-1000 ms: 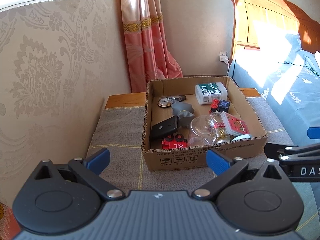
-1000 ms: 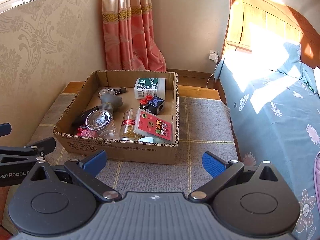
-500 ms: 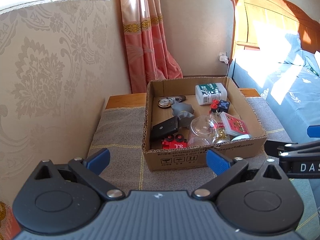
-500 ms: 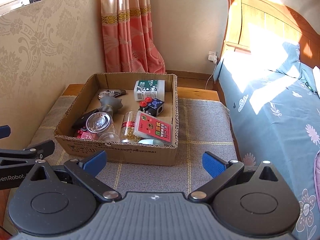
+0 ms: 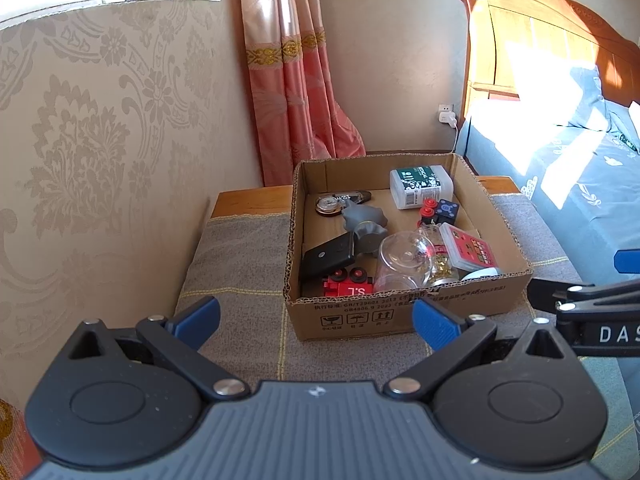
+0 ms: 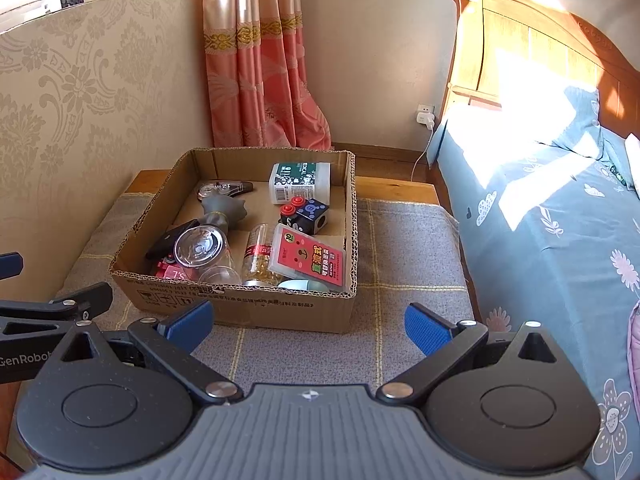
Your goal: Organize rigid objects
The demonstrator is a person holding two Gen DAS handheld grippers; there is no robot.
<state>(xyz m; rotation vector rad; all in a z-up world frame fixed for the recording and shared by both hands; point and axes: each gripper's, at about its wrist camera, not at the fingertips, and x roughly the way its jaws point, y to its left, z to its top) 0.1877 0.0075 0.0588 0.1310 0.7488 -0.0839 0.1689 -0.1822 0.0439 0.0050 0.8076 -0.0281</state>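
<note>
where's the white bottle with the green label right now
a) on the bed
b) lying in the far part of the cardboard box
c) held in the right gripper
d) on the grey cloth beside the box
b: the white bottle lies on its side by the far wall of the cardboard box, and both grippers are open and empty.

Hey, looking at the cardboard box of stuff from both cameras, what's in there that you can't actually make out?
- Pale round item at the near wall, both views: the cardboard box rim and the red card pack hide most of it.
- Red toy, both views: partly behind the near wall and the glass jar.
- White bottle label: print too small to read.
- Box floor under the clutter: hidden.
</note>
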